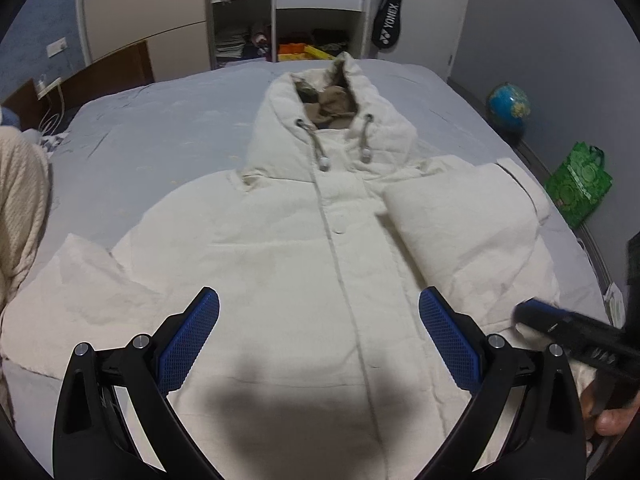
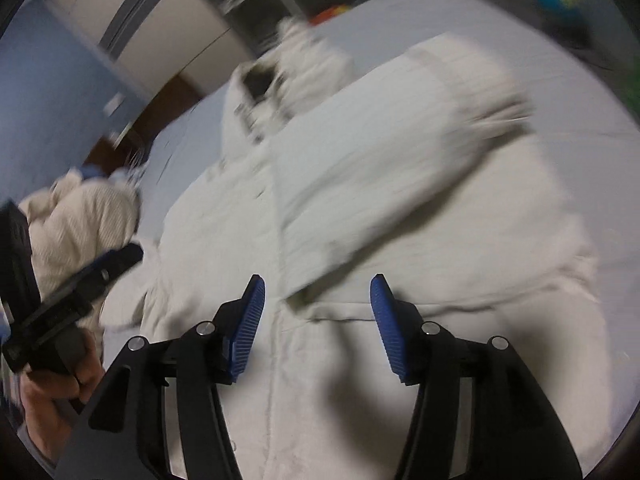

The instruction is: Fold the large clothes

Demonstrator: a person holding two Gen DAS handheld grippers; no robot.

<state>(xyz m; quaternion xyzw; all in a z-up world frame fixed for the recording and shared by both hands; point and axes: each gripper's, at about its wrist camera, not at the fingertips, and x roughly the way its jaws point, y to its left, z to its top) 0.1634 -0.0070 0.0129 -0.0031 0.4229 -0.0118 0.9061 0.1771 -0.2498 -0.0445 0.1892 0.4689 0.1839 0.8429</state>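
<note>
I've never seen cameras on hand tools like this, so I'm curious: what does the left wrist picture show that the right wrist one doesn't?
Only the left wrist view shows the green bag, the black racket cover and the coat's drawstrings sharply. Only the right wrist view shows the hand gripping the left gripper. Both show the white hooded coat on the bed, one sleeve folded across it, the globe, and open blue-padded fingers.
</note>
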